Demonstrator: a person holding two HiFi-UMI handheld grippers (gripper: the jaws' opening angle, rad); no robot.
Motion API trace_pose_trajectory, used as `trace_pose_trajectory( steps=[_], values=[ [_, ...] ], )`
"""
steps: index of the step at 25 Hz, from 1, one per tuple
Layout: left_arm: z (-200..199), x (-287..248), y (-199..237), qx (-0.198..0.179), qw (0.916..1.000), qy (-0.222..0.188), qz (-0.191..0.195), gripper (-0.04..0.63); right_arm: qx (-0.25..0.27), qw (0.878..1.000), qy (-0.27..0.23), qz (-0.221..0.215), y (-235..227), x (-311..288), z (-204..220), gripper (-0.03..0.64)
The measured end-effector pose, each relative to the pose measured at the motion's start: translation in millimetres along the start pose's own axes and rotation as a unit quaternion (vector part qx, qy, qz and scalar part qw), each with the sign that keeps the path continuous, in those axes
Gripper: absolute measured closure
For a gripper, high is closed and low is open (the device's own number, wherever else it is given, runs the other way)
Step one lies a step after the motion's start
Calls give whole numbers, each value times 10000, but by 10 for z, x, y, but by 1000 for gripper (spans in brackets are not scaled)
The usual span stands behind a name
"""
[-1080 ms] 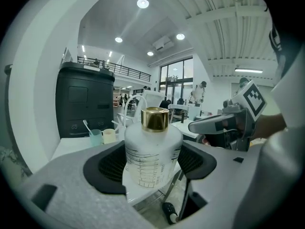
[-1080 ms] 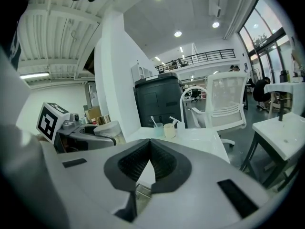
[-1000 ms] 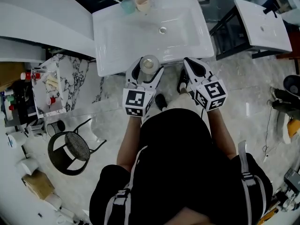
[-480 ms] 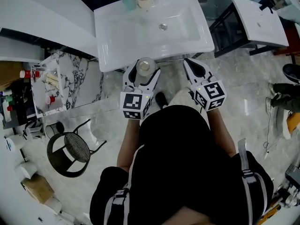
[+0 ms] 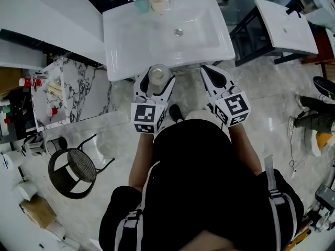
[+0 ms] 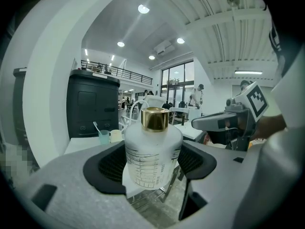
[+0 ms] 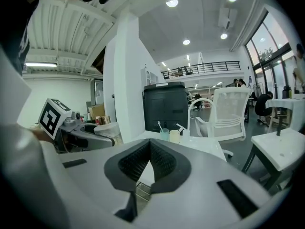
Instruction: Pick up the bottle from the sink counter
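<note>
We are holding the bottle (image 6: 152, 151), a frosted white one with a gold cap (image 6: 155, 119), upright in the left tongs (image 6: 151, 163), whose black pads are pressing on its two sides. In the head view the bottle (image 5: 158, 76) is sitting at the near edge of the white sink worktop (image 5: 131, 46), left of that edge's middle. We are keeping the right tongs (image 7: 148, 163) drawn together with nothing between them, just off the same near edge, to the right of the left tongs (image 5: 155, 80). At the far left corner of the worktop a teal cup (image 5: 141, 4) and a cream cup (image 5: 158, 3) are standing side by side.
</note>
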State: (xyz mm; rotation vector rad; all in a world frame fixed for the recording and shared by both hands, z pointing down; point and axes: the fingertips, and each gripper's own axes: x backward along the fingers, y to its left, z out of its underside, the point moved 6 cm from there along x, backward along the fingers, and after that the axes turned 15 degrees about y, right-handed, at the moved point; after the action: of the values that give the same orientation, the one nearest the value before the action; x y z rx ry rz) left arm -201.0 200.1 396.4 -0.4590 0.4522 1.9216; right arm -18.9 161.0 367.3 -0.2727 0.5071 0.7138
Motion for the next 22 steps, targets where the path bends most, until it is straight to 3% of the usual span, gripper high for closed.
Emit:
trace_pose_trajectory(
  steps=[22],
  values=[
    [35, 66, 49, -69, 10000, -9, 32, 273, 18, 9997, -71, -221, 174, -26, -47, 615]
  ],
)
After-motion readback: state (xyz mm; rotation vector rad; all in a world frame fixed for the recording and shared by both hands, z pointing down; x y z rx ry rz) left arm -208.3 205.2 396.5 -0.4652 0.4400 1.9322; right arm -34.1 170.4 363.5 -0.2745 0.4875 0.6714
